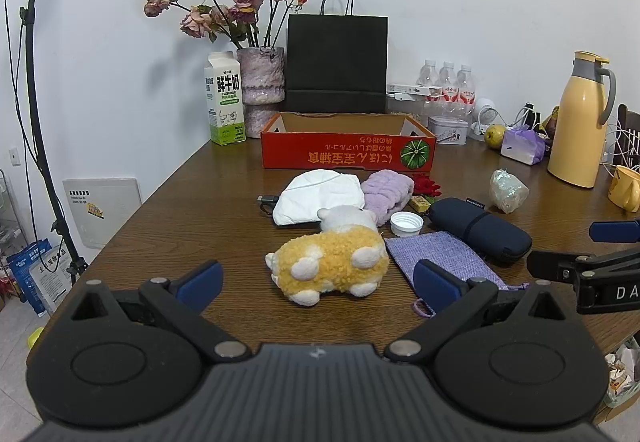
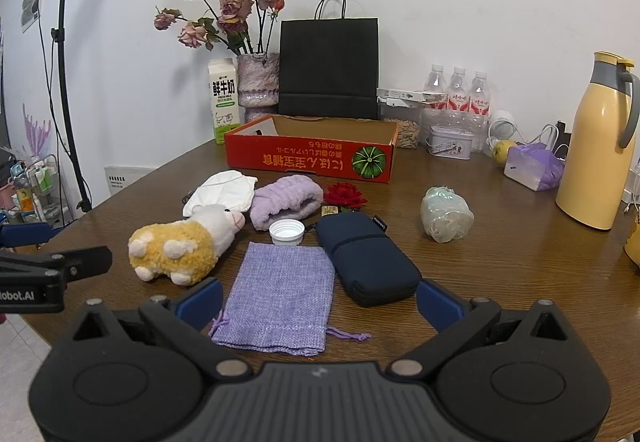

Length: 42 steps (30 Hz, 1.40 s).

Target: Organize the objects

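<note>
Your left claw (image 1: 316,282) is spread wide and holds nothing; it hovers low over the near edge of the brown wooden bench (image 1: 192,202). Between its blue fingertips (image 1: 200,280), at 12 o'clock, lies a yellow and white plush sheep (image 1: 328,262) on its side.

Your right claw (image 2: 318,302) is likewise wide apart and empty. A flat lilac fabric pouch (image 2: 280,306) lies between its fingertips, drawstring toward you. A navy zip case (image 2: 366,258) sits at 1 o'clock, touching the pouch's far right corner.

In the right wrist view, beyond the pouch at 12 o'clock stands a white bottle cap (image 2: 286,232). Behind the cap lie a rolled lavender towel (image 2: 286,200), a white cloth (image 2: 224,192) at 11 o'clock, and a red fabric flower (image 2: 345,195) just right of the towel. A crumpled clear plastic wrap (image 2: 446,220) sits apart at 2 o'clock.

Further back at 12 o'clock is an open red cardboard box (image 2: 310,158) with a pumpkin picture on its front wall. Behind it stand a black paper bag (image 2: 328,66), a vase of dried roses (image 2: 256,82) and a milk carton (image 2: 223,100). A yellow thermos jug (image 2: 600,146) stands at 3 o'clock.
</note>
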Each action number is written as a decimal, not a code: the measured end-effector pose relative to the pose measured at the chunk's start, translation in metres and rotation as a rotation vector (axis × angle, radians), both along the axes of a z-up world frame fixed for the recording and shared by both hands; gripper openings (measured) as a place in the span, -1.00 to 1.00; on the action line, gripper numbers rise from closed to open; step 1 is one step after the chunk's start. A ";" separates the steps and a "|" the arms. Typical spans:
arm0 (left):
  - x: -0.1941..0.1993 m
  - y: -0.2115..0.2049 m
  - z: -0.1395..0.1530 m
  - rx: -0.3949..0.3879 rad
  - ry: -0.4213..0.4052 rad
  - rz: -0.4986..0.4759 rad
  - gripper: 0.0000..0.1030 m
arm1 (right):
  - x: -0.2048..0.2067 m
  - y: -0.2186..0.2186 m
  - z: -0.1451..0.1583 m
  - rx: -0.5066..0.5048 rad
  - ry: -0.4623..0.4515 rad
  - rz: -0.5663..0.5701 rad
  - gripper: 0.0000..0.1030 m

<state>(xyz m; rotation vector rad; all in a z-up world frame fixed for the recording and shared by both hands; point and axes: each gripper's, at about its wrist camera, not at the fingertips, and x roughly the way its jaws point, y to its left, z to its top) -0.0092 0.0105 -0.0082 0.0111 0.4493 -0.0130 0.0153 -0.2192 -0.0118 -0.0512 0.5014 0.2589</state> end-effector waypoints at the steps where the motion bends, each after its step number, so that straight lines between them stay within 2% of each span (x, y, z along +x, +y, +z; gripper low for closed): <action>1: 0.000 0.000 0.000 0.000 0.000 0.000 1.00 | 0.000 0.000 0.000 0.000 0.000 0.000 1.00; 42: 0.004 0.006 -0.006 -0.014 0.030 0.001 1.00 | 0.005 0.009 -0.004 -0.021 0.019 0.008 1.00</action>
